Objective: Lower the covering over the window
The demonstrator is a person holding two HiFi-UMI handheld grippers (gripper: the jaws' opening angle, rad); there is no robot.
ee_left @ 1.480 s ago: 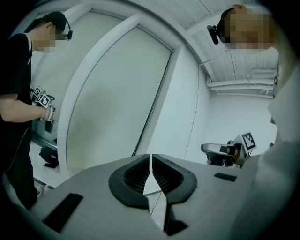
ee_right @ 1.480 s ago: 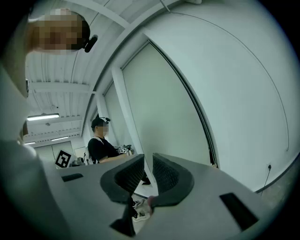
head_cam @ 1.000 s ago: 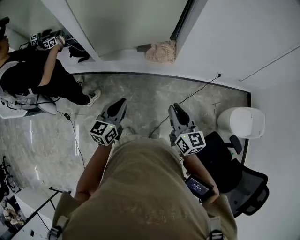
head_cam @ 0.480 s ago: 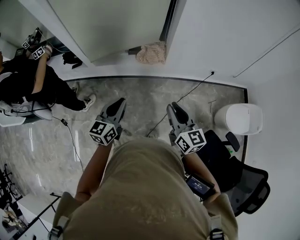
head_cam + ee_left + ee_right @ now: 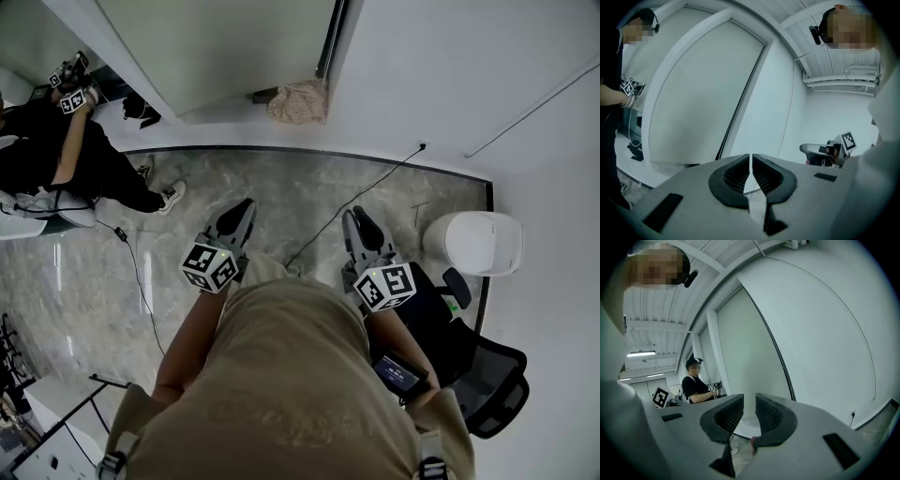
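Window covering (image 5: 216,47) has slid leftward; left gripper (image 5: 246,203) and right gripper (image 5: 355,216) unchanged.

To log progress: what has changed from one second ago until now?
The wearer has shifted a little: the beige cloth, the white bin and the other person slid slightly leftward in the head view. Nothing was taken or let go. The left gripper, fingers together, and the right gripper, fingers slightly apart, stay empty in front.

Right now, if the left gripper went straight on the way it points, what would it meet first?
Likely the white wall, just right of the window's dark frame edge. Nothing else shows ahead of the left gripper, jaws shut and empty; depth is unclear.
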